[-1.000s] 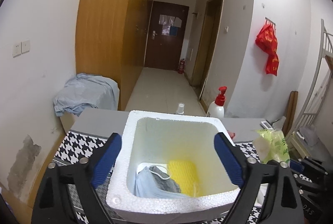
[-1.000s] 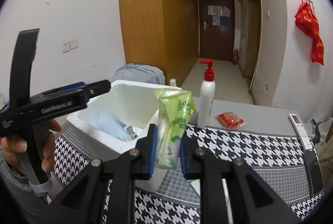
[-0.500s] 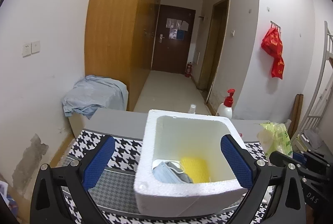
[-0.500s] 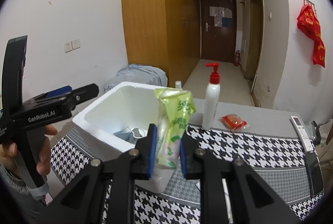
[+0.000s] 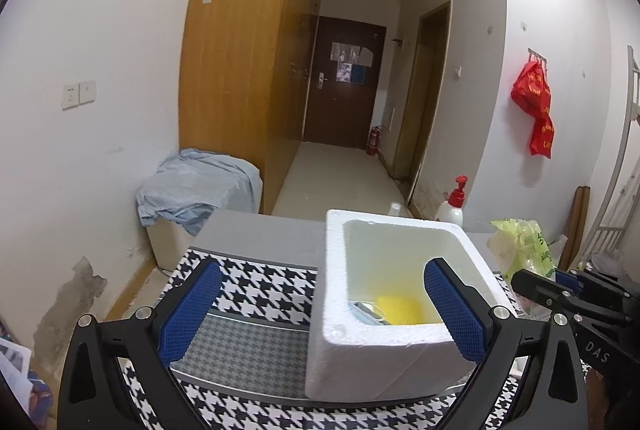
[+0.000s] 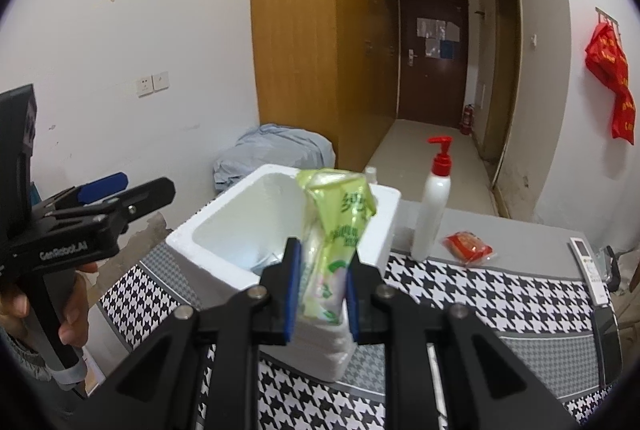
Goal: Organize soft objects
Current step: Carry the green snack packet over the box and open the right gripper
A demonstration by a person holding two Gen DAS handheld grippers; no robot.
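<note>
A white foam box (image 5: 376,342) stands on the houndstooth tablecloth and holds a yellow sponge (image 5: 400,310) and a blue face mask (image 5: 366,311). My left gripper (image 5: 320,306) is open and empty, held back from the box's near left side. My right gripper (image 6: 320,288) is shut on a green tissue pack (image 6: 334,230), upright, just in front of the foam box (image 6: 224,242). The pack also shows in the left wrist view (image 5: 524,246) right of the box. The left gripper also appears in the right wrist view (image 6: 108,198) at the far left.
A white pump bottle (image 6: 434,206) with a red top and a red snack packet (image 6: 468,248) sit behind the box on the grey table. A white remote (image 6: 586,258) lies at the right edge. A cloth-covered bin (image 5: 196,186) stands by the left wall.
My left gripper has pulled back and left from the box, which now sits right of centre in its view. The right gripper holds the tissue pack almost still.
</note>
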